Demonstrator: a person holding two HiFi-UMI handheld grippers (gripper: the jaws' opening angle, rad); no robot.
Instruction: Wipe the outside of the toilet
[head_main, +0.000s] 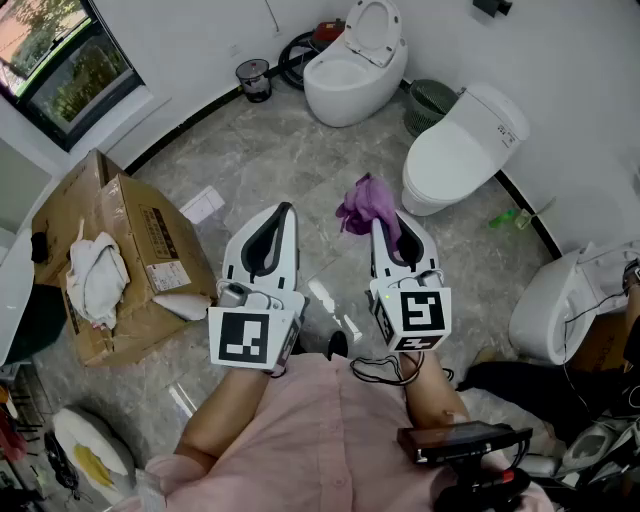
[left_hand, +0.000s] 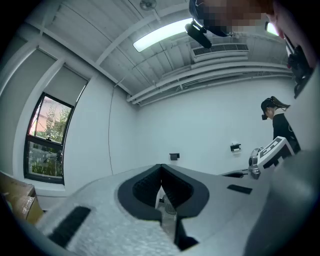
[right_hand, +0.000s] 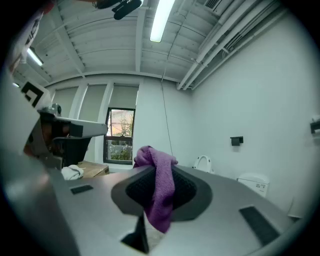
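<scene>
Grey marbled floor (head_main: 270, 150), white walls. The right gripper (head_main: 384, 224) has its jaws clamped on a purple cloth (right_hand: 159, 185); the left gripper (head_main: 287, 209) has its jaws closed on nothing. The toilet (head_main: 460, 150) (lid down) stands at the floor's right edge.

cardboard box (head_main: 120, 250) | white rag (head_main: 97, 278) on it | black bin (head_main: 253, 78) by wall | window (head_main: 65, 60)

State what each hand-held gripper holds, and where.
The right hand-held gripper is shut on the cloth, pinched mid-length, one end bunched beyond its tips. The left hand-held gripper is shut and empty.
</scene>
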